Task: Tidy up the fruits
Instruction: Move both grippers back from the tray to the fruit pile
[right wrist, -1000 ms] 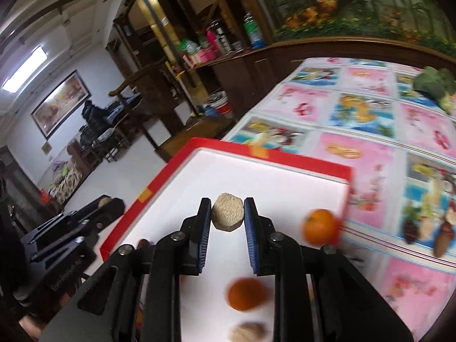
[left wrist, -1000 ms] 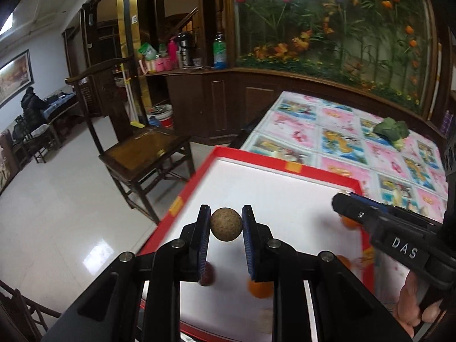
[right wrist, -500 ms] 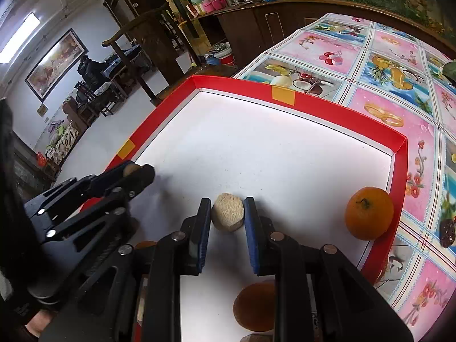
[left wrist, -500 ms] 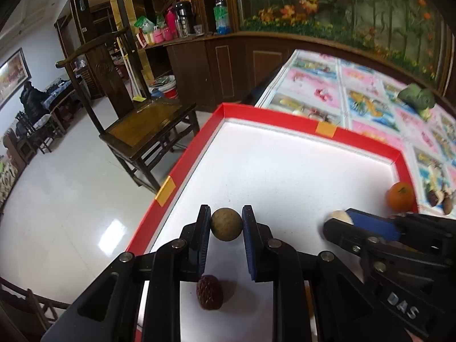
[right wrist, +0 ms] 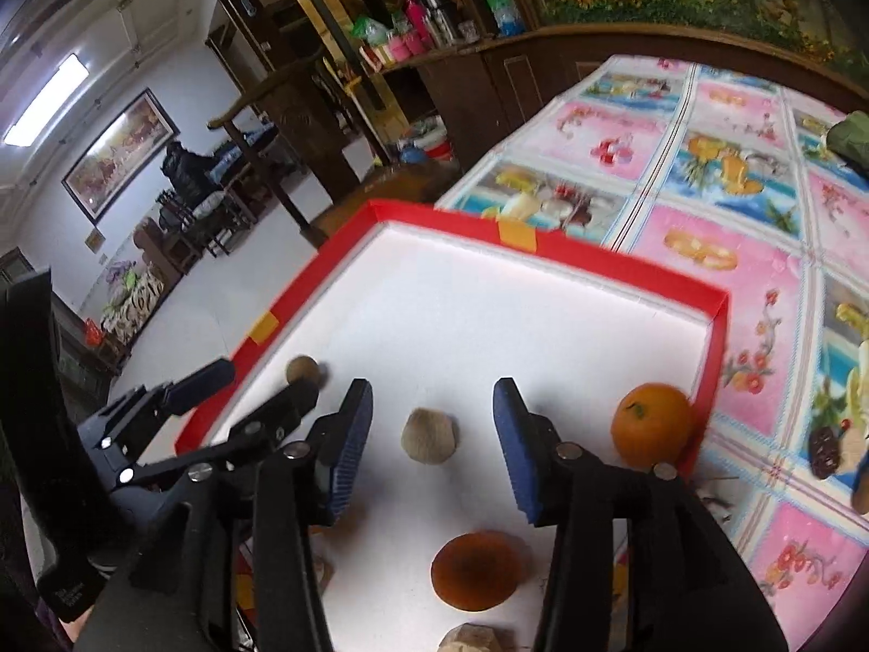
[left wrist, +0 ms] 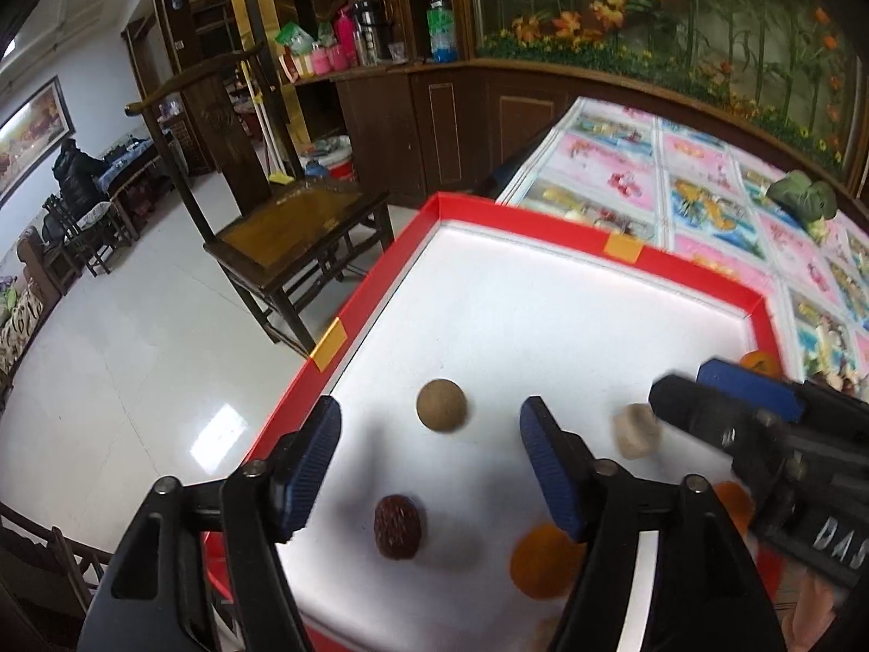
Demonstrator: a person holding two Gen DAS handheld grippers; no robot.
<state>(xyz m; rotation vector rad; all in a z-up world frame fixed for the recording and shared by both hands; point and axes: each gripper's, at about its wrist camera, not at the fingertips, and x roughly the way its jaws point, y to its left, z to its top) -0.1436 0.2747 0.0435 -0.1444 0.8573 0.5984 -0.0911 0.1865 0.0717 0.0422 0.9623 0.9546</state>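
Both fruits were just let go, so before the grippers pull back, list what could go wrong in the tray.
1. The round brown fruit lies loose between the open fingers of the left hand-held gripper; a brush on withdrawal could roll it toward the red tray rim.
2. The pale ridged fruit sits free under the open right hand-held gripper, likewise easily nudged.
3. The orange rests against the tray's right wall and could hop out if bumped.
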